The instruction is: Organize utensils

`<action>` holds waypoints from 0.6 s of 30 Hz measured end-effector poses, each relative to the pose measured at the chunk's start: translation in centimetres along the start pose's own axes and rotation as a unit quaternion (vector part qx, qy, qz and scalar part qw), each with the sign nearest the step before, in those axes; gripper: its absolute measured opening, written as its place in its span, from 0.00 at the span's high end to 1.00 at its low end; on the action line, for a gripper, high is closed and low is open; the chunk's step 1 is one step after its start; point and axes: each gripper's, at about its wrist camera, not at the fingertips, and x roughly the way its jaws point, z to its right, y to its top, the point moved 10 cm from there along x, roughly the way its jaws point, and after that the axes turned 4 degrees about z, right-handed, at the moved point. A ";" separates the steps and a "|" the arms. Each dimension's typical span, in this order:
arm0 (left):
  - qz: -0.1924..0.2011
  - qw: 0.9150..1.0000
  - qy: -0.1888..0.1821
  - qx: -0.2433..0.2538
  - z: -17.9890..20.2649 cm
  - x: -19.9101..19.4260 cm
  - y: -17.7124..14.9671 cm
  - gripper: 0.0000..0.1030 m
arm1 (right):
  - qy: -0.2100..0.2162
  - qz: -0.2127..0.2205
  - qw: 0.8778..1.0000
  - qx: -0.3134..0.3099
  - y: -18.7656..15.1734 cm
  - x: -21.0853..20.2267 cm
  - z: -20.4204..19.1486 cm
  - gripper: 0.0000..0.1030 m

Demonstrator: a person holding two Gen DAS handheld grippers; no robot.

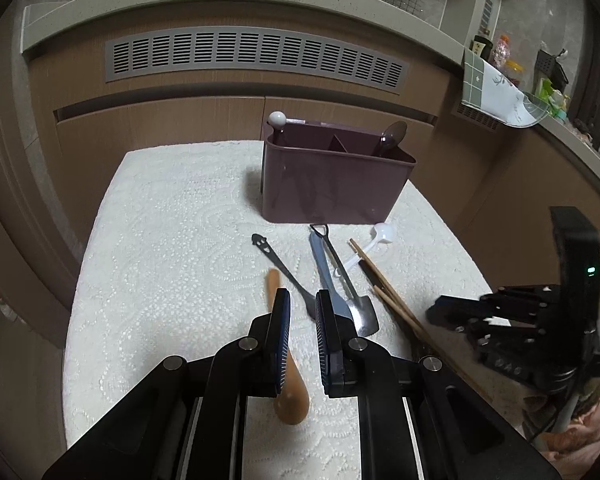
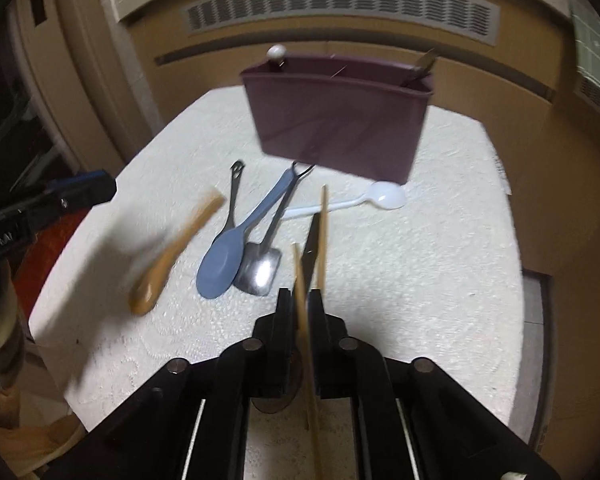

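With two utensils already standing in the caddy (image 1: 336, 184), the right hand-held gripper (image 2: 300, 300) is clenching the chopsticks (image 2: 322, 232) while the left hand-held gripper (image 1: 302, 304) is hovering clenched and empty over five spoons still lying on the tabletop (image 1: 172, 248).

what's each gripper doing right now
left gripper: closed, holding nothing
right gripper: closed on the light wooden chopsticks

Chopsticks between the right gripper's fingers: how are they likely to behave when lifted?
The chopsticks look like thin, stiff wooden sticks, so they are probably light and unbending. They are two loose sticks, already splayed apart ahead of the right gripper, so they may scissor, or one may slip out. With so much length ahead of the fingers, they will likely swing if the wrist turns.
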 end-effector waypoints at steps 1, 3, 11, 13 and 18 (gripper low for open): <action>-0.002 1.000 0.001 0.001 0.0 0.1 -0.1 0.87 | -0.007 -0.004 1.000 -0.011 0.0 0.9 -0.2 0.75; -0.010 1.000 0.003 0.001 -0.2 0.3 -0.5 0.87 | -0.024 -0.010 0.999 -0.024 0.2 2.2 -0.1 0.72; -0.097 0.995 0.019 -0.016 -2.4 4.6 -3.1 0.85 | -0.003 -0.045 0.999 0.012 -0.5 4.0 0.9 0.88; -0.124 0.992 0.026 -0.017 -2.6 6.3 -3.6 0.84 | 0.011 -0.030 0.999 0.029 0.0 2.6 1.2 0.88; -0.176 0.983 0.056 -0.010 -3.4 10.2 -3.6 0.68 | 0.017 0.009 0.999 0.041 1.0 -0.4 1.9 0.89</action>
